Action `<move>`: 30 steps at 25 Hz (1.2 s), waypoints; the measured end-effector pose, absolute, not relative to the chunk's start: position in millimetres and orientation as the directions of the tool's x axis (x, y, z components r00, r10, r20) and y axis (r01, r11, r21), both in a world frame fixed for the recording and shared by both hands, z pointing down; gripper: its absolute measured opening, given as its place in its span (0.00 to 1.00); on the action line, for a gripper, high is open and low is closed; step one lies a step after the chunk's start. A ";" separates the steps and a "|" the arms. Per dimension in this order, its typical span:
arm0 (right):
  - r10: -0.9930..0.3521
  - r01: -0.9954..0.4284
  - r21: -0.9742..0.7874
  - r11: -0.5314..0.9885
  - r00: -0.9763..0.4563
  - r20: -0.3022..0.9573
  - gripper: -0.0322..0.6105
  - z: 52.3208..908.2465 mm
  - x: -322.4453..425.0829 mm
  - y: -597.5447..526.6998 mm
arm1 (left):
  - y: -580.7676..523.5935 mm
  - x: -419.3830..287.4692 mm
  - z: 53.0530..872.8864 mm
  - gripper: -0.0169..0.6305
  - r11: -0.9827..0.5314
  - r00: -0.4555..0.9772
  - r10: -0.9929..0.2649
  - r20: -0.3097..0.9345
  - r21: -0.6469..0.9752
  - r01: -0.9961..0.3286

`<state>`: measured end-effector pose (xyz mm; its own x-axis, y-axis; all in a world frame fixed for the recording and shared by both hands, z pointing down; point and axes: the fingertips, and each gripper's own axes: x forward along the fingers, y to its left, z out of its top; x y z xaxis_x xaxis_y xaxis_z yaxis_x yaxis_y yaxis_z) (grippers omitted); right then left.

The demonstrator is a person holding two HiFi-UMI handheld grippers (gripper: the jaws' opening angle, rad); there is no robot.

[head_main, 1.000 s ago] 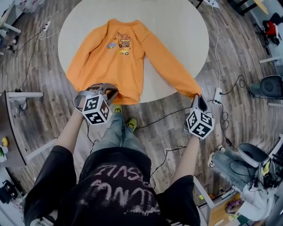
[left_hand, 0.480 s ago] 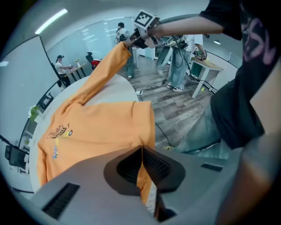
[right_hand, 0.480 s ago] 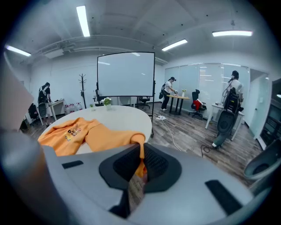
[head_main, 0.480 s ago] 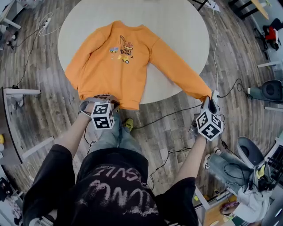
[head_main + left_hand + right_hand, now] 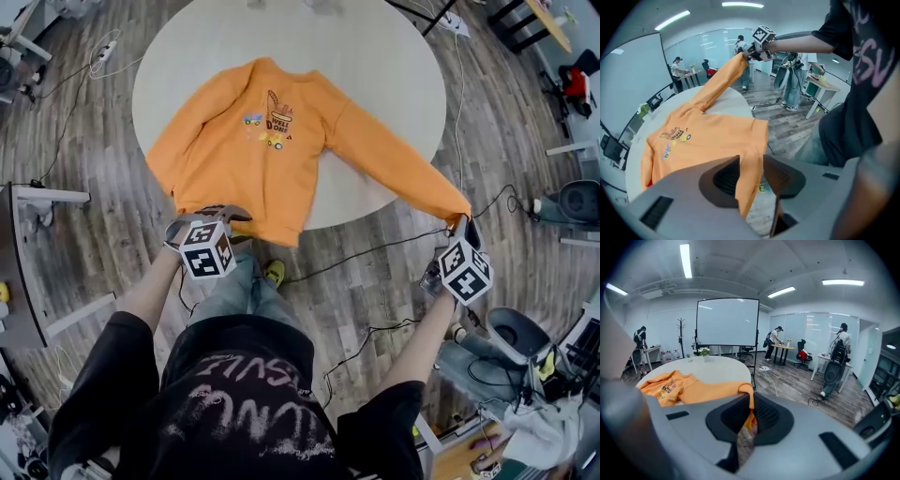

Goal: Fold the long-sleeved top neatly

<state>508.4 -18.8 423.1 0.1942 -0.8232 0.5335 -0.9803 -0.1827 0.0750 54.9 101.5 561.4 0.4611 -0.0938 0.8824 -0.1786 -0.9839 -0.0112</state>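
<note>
Top (image 5: 253, 159) lies lengthwise, collar farthest, hem nearest the person.

Open-plan office. Far side had glass partition walls (image 5: 811, 333) and a whiteboard (image 5: 727, 322) on a stand. Strip lights (image 5: 686, 261) ran across the ceiling. Far right, a person (image 5: 777, 338) stood at a desk (image 5: 783, 347), with a red office chair (image 5: 803, 355) just beside it. Another person (image 5: 639, 345) stood far left by a second desk. A coat stand (image 5: 681, 336) stood left of the whiteboard. Near, a round white table (image 5: 394, 84) sat on a wood-plank floor (image 5: 94, 234), with cables (image 5: 361, 253) trailing across it.
</note>
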 end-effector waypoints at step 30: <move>-0.809 -0.975 0.203 -0.092 0.192 0.555 0.08 273.0 306.9 -170.2 | -48.6 -147.6 562.9 0.27 -0.966 0.474 -0.171 0.864 -0.053 -0.253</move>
<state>306.9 -170.2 273.0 0.1918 -0.8094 0.5550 -0.9749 -0.0918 0.2030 -147.6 -48.6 562.9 0.4743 -0.1712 0.8635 -0.2529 -0.9661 -0.0527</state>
